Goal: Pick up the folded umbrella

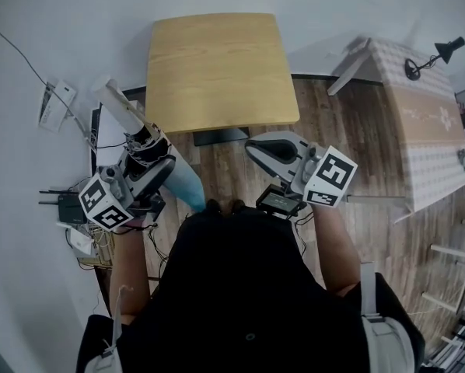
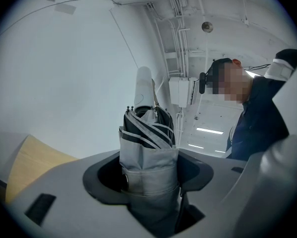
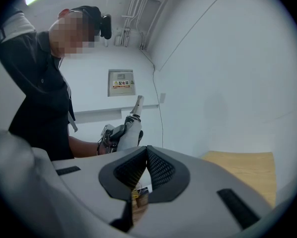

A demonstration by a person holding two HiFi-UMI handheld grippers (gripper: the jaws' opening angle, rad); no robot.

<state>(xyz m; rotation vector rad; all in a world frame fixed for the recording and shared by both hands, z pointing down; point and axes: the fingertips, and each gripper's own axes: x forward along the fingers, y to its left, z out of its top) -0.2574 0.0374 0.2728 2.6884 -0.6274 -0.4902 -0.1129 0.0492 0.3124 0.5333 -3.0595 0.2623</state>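
Left gripper (image 2: 148, 180) grasps the folded umbrella (image 2: 147, 145): grey-sleeved at the jaws, dark with pale stripes above, white at far end. Right gripper (image 3: 146, 165) is clenched, empty.

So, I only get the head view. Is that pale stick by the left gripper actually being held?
Observer: Yes. In its own view, the left gripper has its jaws pressed on a folded umbrella, which is grey with dark stripes.
Operator: And the other one?
Observer: The right gripper has its jaws together in its own view, with nothing between them.
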